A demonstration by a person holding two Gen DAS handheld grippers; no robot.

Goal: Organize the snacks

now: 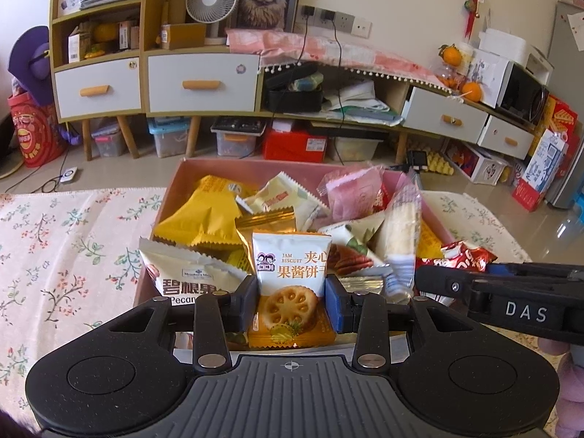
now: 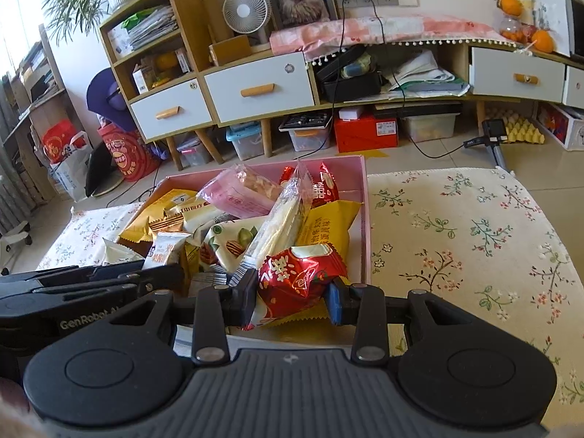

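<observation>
Left wrist view: the left claw (image 1: pixel 292 301) pinches an upright white-and-orange jam biscuit packet (image 1: pixel 290 277) between its 2 pads, at the near edge of the shallow pink rectangular box (image 1: pixel 171 197). The box sits on the floral-cloth tabletop (image 1: pixel 69 248) and is heaped with snacks: a yellow foil pouch (image 1: pixel 200 219) at far left, a white pecan packet (image 1: pixel 182 277) at near left, a pink translucent wrapper (image 1: pixel 350 193) at the far side, and a long clear cracker sleeve (image 1: pixel 401 233) leaning to the right. The step in hand looks like a pick from the pile; the next move probably calls for lifting the packet straight up so neighbours do not drag along.

Right wrist view: the right claw (image 2: pixel 290 301) grips a crinkly red foil candy packet (image 2: pixel 297 277) at the near right corner of the same pink box (image 2: pixel 367 219). A yellow packet (image 2: pixel 328 226) lies just behind it, touching. The cloth to the right offers room for sorting.
</observation>
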